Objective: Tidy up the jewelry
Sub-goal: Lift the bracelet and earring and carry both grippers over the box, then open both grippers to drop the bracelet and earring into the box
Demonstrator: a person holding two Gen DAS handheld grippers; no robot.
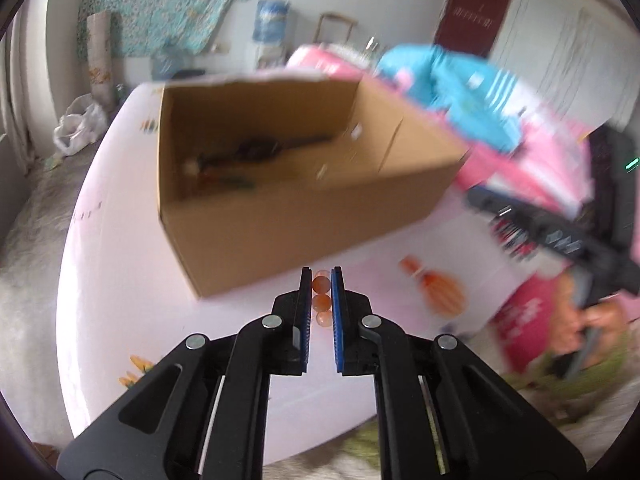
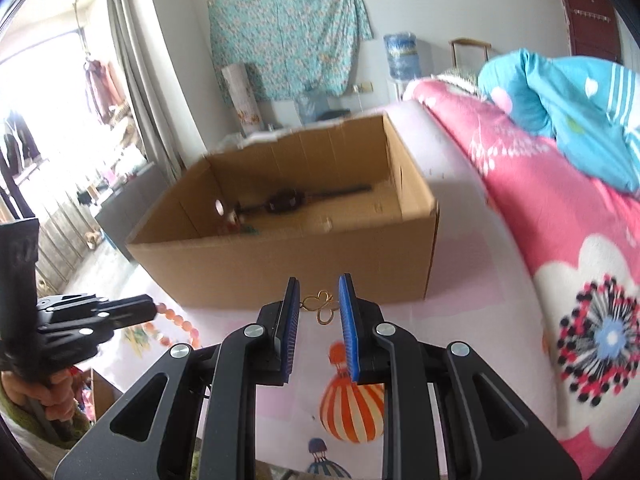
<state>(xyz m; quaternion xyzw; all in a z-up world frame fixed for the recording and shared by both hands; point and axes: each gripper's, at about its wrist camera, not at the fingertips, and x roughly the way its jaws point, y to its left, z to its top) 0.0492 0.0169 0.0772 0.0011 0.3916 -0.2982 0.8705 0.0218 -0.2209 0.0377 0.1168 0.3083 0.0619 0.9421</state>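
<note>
An open cardboard box stands on the pink sheet; dark jewelry lies on its floor. My left gripper is shut on an orange bead bracelet, held in front of the box's near wall. In the right wrist view the left gripper shows at the left with the bead bracelet hanging from it. My right gripper is open. A gold butterfly-shaped piece lies on the sheet between its fingers, just before the box.
A pink floral quilt and a blue quilt are piled right of the box. The sheet carries balloon prints. The right gripper shows in the left wrist view. The bed edge drops to the floor at the left.
</note>
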